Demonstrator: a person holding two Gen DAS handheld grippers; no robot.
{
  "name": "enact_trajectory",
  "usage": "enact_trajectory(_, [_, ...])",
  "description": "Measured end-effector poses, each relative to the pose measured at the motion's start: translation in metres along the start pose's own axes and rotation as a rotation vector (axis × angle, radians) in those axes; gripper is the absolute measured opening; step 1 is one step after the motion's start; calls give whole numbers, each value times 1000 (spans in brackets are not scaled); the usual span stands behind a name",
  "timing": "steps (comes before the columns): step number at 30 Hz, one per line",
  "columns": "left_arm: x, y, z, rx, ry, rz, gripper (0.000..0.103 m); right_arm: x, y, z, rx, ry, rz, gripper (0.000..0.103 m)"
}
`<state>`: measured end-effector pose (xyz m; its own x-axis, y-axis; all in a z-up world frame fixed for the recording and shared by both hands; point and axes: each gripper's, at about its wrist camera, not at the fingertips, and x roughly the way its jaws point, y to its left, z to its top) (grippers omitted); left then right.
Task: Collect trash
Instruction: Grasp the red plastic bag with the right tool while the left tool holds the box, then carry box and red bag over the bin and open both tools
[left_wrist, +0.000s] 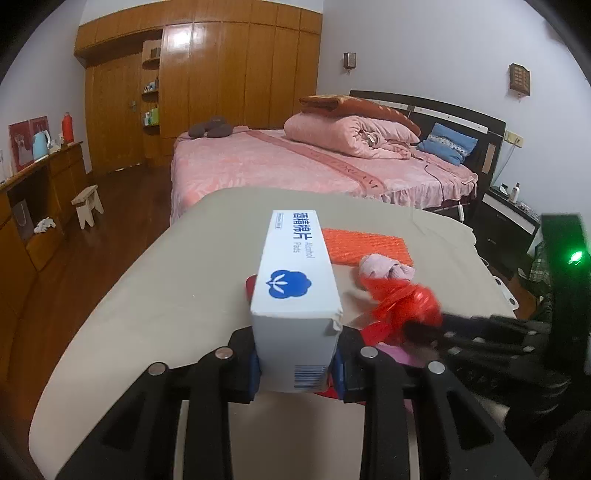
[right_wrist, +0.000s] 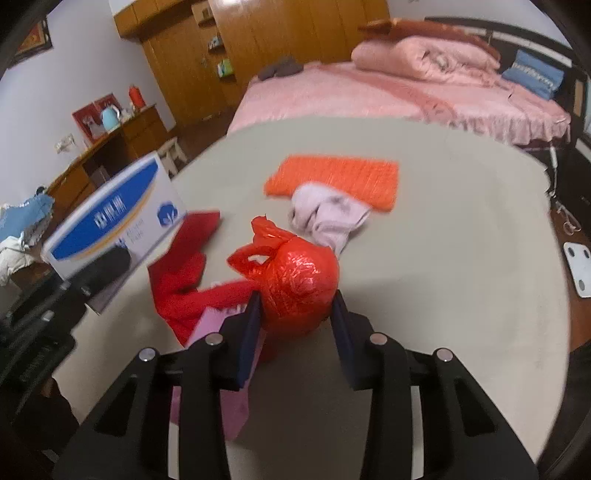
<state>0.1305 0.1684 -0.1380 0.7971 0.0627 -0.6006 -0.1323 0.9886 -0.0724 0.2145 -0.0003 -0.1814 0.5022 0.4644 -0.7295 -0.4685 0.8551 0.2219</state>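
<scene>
Two grips: left fingers (left_wrist: 298, 369) clamp box (left_wrist: 295, 280), right fingers (right_wrist: 298, 328) squeeze red bag (right_wrist: 295, 284) (sock (right_wrist: 327, 214) behind).

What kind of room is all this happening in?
A bedroom in a home, it seems: a bed with pink covers and a folded quilt, and a wooden wardrobe along the far wall.

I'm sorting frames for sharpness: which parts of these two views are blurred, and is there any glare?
Left wrist view: the white box is sharp, while the red bag and right gripper are smeared; glare sits on the wardrobe. Right wrist view: soft overall, the box and bed blurred, the bag fairly clear.
</scene>
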Motion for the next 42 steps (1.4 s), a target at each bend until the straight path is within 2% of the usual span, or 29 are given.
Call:
enact_trajectory(9, [-24, -25, 9, 36, -46, -13, 29, -70, -8, 10, 14, -131, -16, 36])
enact_trajectory(17, [-48, -65, 15, 64, -79, -105, 29, -125, -27, 7, 35, -205, -57, 36])
enact_trajectory(28, [-68, -134, 14, 127, -100, -245, 29, -196, -76, -29, 108, -260, -180, 37])
enact_trajectory(42, [-83, -230, 4, 261, -110, -435, 30, -259, -137, -79, 212, -300, -358, 37])
